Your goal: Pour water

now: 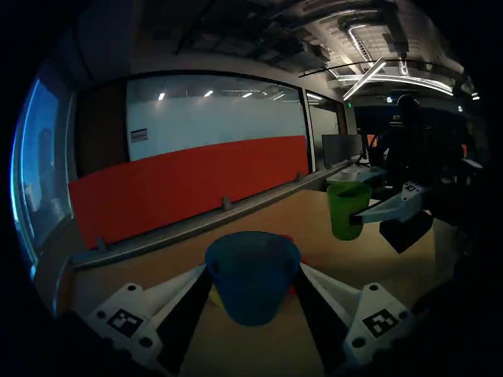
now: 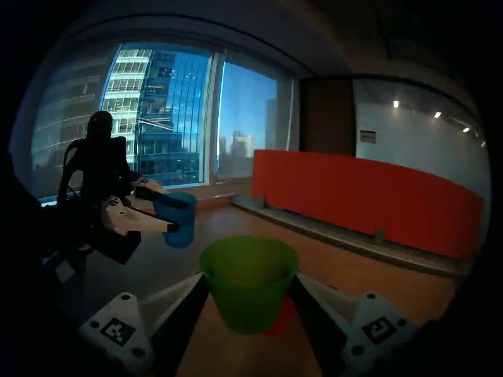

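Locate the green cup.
The green cup is clamped in the right gripper, low centre in the right gripper view; the blue cup sits farther off, left.

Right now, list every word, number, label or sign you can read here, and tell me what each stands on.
Nothing reads as text.
Notice on the white wall panel: too small and blurred.
Square markers on the left gripper: black-and-white patterns, no letters.
Blue cup, green cup: no print visible.

A blue cup (image 1: 253,276) sits lower centre, a green cup (image 1: 347,210) right of it. The mid-frame panel (image 1: 188,182) is orange-red.
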